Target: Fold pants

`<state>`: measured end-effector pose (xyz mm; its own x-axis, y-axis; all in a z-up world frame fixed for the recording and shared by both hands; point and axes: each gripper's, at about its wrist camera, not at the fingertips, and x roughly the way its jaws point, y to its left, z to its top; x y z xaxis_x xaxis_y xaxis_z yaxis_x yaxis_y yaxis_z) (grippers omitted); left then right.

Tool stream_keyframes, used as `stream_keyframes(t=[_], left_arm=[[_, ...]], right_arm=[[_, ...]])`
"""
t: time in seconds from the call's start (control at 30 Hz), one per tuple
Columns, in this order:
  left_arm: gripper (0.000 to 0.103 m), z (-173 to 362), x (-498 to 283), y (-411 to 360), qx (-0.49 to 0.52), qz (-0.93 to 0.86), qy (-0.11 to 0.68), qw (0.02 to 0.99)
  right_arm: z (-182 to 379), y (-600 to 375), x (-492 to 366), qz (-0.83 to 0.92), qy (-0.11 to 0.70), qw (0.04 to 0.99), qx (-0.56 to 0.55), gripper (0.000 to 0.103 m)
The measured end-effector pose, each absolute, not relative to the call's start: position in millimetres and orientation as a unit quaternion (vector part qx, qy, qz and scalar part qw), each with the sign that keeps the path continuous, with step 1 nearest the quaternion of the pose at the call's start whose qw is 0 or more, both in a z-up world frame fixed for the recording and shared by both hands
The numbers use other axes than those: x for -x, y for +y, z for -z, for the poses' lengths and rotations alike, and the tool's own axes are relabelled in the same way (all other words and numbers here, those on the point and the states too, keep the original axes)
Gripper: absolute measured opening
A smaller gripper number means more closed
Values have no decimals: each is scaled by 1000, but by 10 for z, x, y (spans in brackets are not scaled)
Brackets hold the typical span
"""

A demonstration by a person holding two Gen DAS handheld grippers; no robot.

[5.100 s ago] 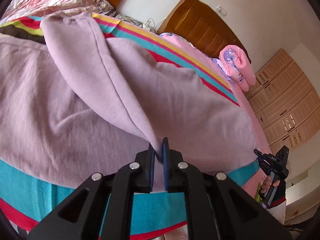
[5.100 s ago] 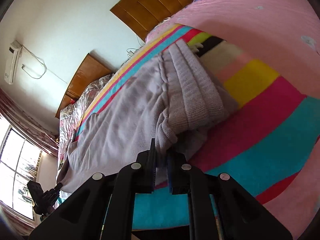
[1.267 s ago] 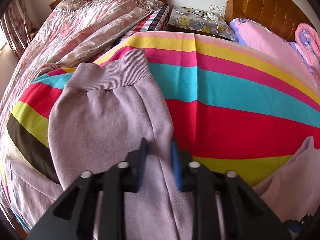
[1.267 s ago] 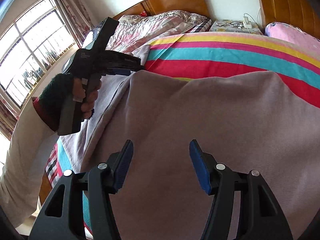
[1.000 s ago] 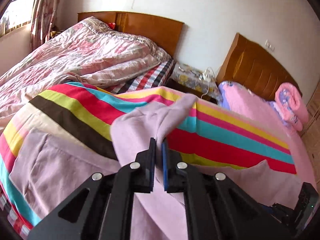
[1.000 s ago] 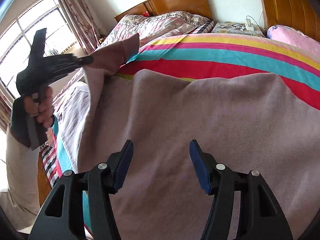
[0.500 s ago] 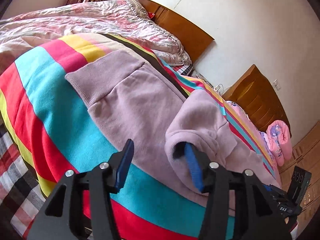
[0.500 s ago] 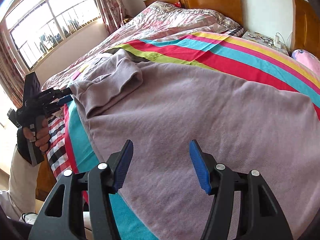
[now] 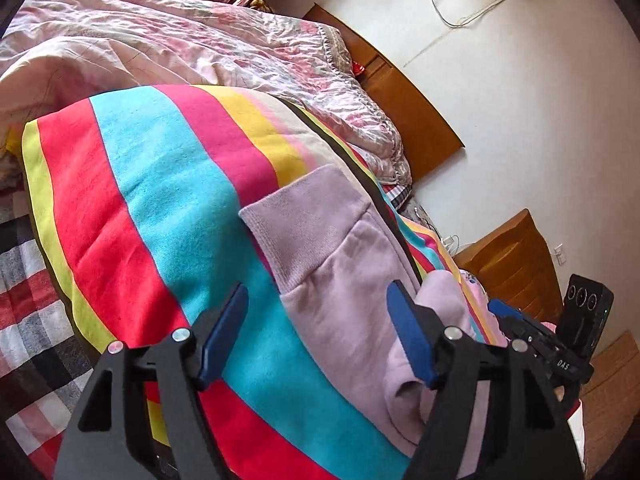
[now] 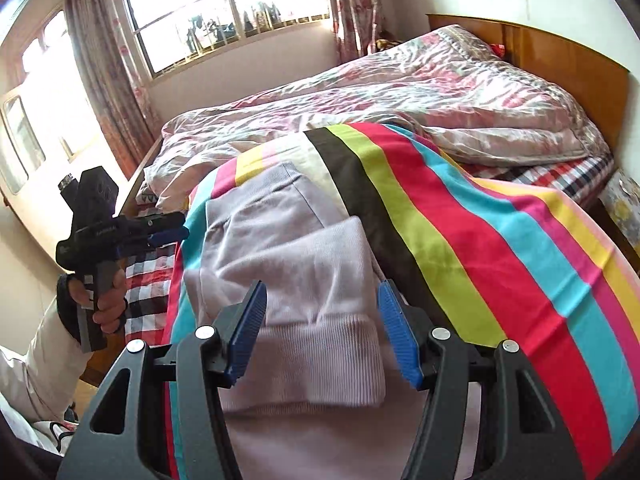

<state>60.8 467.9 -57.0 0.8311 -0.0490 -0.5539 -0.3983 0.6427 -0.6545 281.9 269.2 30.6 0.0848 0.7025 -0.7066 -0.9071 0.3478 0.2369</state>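
lilac pants (image 10: 288,264) lying partly folded on the striped blanket (image 10: 500,240), long axis running away from the right gripper (image 10: 320,332), which hovers nearer, wide apart and empty over a ribbed cuff (image 10: 320,360); left gripper (image 9: 316,336) likewise spread, holding nothing.

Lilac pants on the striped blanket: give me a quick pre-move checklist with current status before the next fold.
1. Left hand-held gripper open, holding nothing: ok.
2. Right hand-held gripper open, holding nothing: ok.
3. Lilac pants lying on the striped blanket, not hanging from either tool: ok.
4. Leg end with ribbed cuff folded back over the pants: ok.
5. Folded edges aligned: cannot tell, near part hidden by the grippers.
6. Waistband flat: ok.
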Motion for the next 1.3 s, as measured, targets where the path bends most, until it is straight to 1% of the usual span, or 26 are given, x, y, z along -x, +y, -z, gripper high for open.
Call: stream_keyframes(t=[0.1,0.17,0.23,0.3,0.37,0.4,0.43,0.47,0.5,0.53,0.6,0.67,0.73,0.8,0.83,0.87,0.9,0.93,0.97,1.0,1.03,1.07,1.13,1.23,1.3], left_arm=[[70,634,-740,4740,421,-119,290,851],[69,674,-825,4727,414,-127,303,849],[69,684,-896,4712,402,-138,310,850],[68,678,-934,4702,402,-146,310,849],[56,692,-962,4726,405,-159,312,845],[52,705,-978,4740,405,-165,315,842],[40,713,-988,4746,401,-173,318,841],[20,716,-1003,4756,395,-175,320,843],[10,716,-1007,4761,394,-170,318,845],[5,701,-1004,4769,398,-168,313,846],[5,575,-973,4744,387,-171,295,857],[5,417,-946,4729,370,-175,275,870],[5,369,-971,4738,362,-182,276,872],[5,459,-1044,4767,359,-196,297,863],[5,545,-1075,4787,364,-202,311,855],[10,631,-1090,4808,369,-203,321,848],[10,660,-1066,4811,372,-204,316,849],[18,649,-1028,4812,371,-210,311,849],[32,601,-983,4800,363,-222,307,851],[47,524,-933,4763,347,-235,302,856],[69,424,-865,4713,327,-245,291,865],[72,314,-809,4634,304,-239,279,879],[73,95,-757,4370,238,-190,278,911],[74,-151,-713,3771,85,-98,282,951],[74,-185,-671,3367,-23,-38,290,956]], right_arm=[[-224,3355,-3057,-584,390,693,161,53],[-103,3748,-3153,-597,403,670,182,47],[30,4048,-3206,-602,411,653,206,44],[142,4238,-3261,-606,420,639,219,44],[248,4323,-3281,-611,428,627,226,42],[261,4334,-3283,-615,427,623,227,41],[264,4340,-3283,-620,426,619,225,33],[244,4332,-3266,-624,419,619,225,15],[209,4325,-3220,-623,406,626,234,14],[156,4305,-3166,-623,390,632,245,11],[14,4281,-3086,-622,364,645,253,10],[-94,4304,-3087,-621,356,653,248,10],[-65,4370,-3106,-614,354,655,262,10],[98,4456,-3155,-602,375,653,266,10],[205,4493,-3163,-597,386,650,270,11],[261,4493,-3162,-595,389,649,269,13],[247,4463,-3183,-596,392,652,258,14],[199,4411,-3227,-594,401,654,242,20],[117,4323,-3280,-592,406,660,224,29],[11,4200,-3328,-590,402,669,207,33],[-107,4049,-3345,-587,393,680,197,40],[-207,3879,-3365,-581,384,691,193,40],[-331,3459,-3385,-575,381,702,178,40],[-288,2789,-3313,-549,391,717,178,40],[-143,2402,-3197,-526,405,723,191,40]])
